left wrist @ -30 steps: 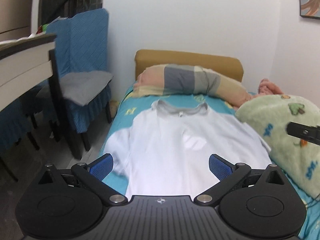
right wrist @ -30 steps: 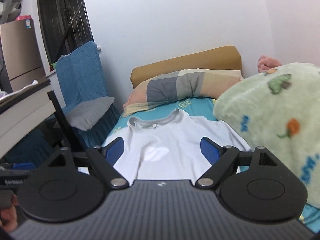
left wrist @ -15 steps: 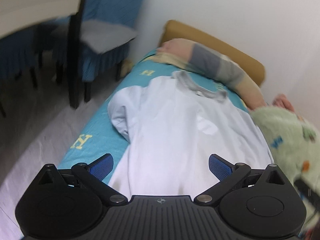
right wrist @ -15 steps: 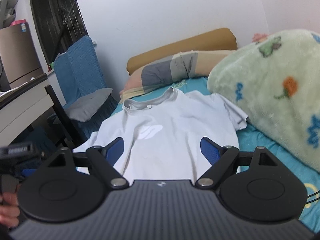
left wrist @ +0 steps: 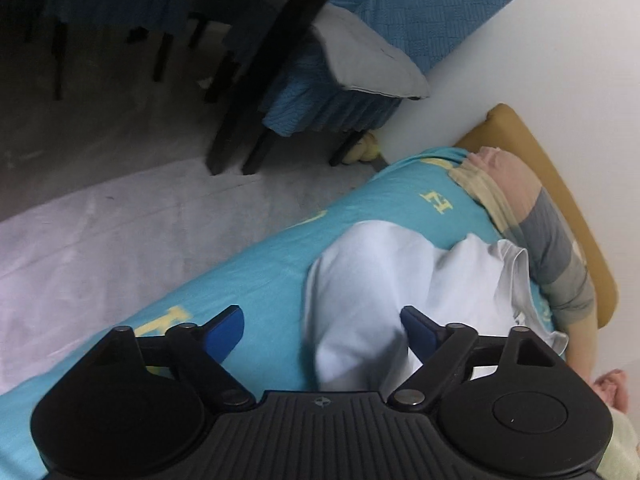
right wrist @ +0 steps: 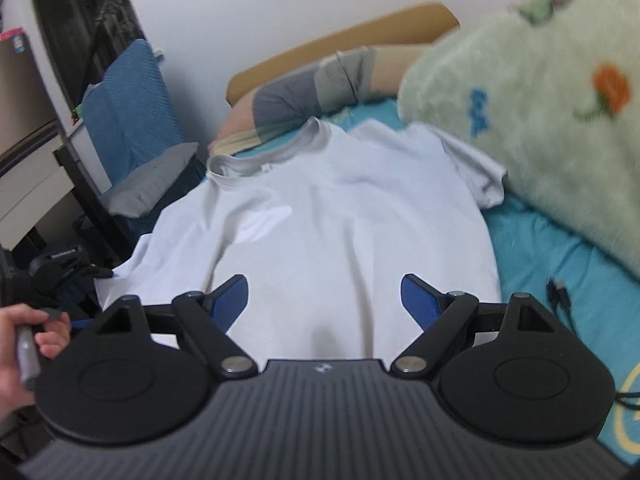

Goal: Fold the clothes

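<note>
A white T-shirt [right wrist: 336, 216] lay flat on the bed [left wrist: 248, 272], which had a bright blue sheet with yellow letters. Its grey collar [right wrist: 264, 156] pointed to the far end, near a striped pillow [right wrist: 304, 92] and the brown headboard [right wrist: 340, 40]. One short sleeve [left wrist: 360, 312] hung near the left edge of the bed, and the other sleeve [right wrist: 476, 176] lay on the right, touching a fluffy green blanket [right wrist: 532, 112] with little pictures on it. The left hand-held gripper [left wrist: 322, 326] was tilted over that left sleeve. Its blue fingers [left wrist: 224, 328] were apart but closing, with the edge of the sleeve between them, and they were not pinching it yet. The right hand-held gripper [right wrist: 324, 300] hovered over the near bottom part of the shirt with its fingers spread wide and nothing in them. A person's hand [right wrist: 28, 344] showed at the near left, wrapped around a handle. A chair [left wrist: 360, 40] with a blue cover and a grey cushion stood on the floor [left wrist: 120, 208] beside the bed. A black cable [right wrist: 558, 294] lay on the sheet at the right.
</note>
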Available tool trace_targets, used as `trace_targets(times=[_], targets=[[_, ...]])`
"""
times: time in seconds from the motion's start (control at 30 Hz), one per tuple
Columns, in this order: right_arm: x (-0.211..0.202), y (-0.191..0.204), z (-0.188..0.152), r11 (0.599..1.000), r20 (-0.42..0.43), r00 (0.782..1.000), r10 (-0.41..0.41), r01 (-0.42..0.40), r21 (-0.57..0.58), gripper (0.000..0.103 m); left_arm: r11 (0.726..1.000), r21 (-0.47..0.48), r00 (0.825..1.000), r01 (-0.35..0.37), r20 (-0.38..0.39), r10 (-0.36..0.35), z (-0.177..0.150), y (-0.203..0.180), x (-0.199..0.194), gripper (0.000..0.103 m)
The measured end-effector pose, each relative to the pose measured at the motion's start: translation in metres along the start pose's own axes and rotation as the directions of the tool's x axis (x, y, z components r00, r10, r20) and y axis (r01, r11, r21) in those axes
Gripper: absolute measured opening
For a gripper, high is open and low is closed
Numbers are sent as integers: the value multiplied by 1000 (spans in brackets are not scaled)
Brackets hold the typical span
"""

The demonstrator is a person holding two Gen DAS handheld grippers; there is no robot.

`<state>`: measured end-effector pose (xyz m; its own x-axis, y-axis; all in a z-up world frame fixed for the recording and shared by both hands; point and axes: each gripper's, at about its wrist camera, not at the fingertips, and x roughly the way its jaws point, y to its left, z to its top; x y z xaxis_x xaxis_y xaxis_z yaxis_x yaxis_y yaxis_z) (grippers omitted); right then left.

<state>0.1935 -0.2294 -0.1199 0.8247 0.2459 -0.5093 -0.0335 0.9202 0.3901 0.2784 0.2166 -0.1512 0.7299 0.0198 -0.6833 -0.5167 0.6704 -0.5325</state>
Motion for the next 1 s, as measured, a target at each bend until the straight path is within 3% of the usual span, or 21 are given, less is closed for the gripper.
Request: trace_targets(times=[0.1, 0.17, 0.27, 0.37, 0.4, 0.43, 0.5, 0.53, 0.57, 0.63, 0.67, 0.7, 0.73, 0.8, 0.87, 0.9, 0.93, 1.0], targets=[[13, -8, 1, 999, -2, 1000, 9, -8, 36, 85, 996, 90, 1000, 27, 13, -28, -4, -16, 14, 74], [19, -11, 3, 999, 8, 1000, 4, -4, 42, 85, 985, 172, 1000, 10, 26, -14, -8, -30, 22, 42], [24, -17, 5, 998, 18, 1000, -9, 8, 56, 85, 925, 356, 991, -131, 75, 112, -17, -63, 31, 6], [23, -26, 8, 995, 22, 1000, -15, 13, 95, 85, 838, 505, 976, -207, 166, 141, -33, -103, 27, 2], [22, -28, 9, 994, 23, 1000, -17, 14, 109, 85, 779, 583, 969, -230, 213, 127, -45, -121, 25, 1], [21, -30, 10, 993, 29, 999, -22, 18, 116, 85, 692, 675, 960, -254, 266, 93, -63, -140, 21, 1], [19, -33, 12, 994, 48, 998, -39, 34, 108, 85, 468, 832, 938, -299, 346, -16, -108, -174, 13, 1], [18, -34, 14, 994, 58, 997, -48, 41, 104, 85, 366, 883, 938, -292, 340, -72, -132, -186, 11, 1], [18, -35, 14, 994, 66, 996, -56, 49, 99, 85, 299, 921, 952, -251, 291, -96, -153, -196, 12, 1], [19, -38, 15, 994, 72, 995, -67, 60, 96, 85, 226, 964, 984, -137, 159, -79, -184, -212, 20, 1], [20, -40, 15, 993, 73, 995, -70, 63, 98, 85, 204, 974, 992, -101, 115, -59, -197, -217, 26, 2], [20, -42, 15, 993, 73, 995, -72, 65, 100, 85, 188, 979, 995, -76, 86, -46, -206, -220, 31, 3], [21, -44, 15, 992, 69, 995, -75, 67, 110, 85, 195, 979, 997, -54, 64, -44, -209, -220, 32, 6], [20, -48, 15, 989, 63, 995, -75, 66, 135, 85, 252, 968, 998, -15, 29, -55, -202, -215, 25, 11], [19, -51, 15, 985, 62, 995, -72, 61, 160, 85, 307, 951, 998, 25, -5, -69, -195, -210, 18, 40], [18, -52, 16, 984, 63, 995, -71, 60, 168, 85, 338, 940, 996, 51, -25, -80, -188, -205, 12, 47], [18, -52, 16, 983, 64, 995, -70, 58, 174, 85, 373, 924, 994, 78, -44, -97, -177, -198, 4, 52], [19, -52, 16, 982, 60, 996, -65, 53, 180, 85, 445, 888, 989, 112, -57, -135, -155, -181, -10, 52]])
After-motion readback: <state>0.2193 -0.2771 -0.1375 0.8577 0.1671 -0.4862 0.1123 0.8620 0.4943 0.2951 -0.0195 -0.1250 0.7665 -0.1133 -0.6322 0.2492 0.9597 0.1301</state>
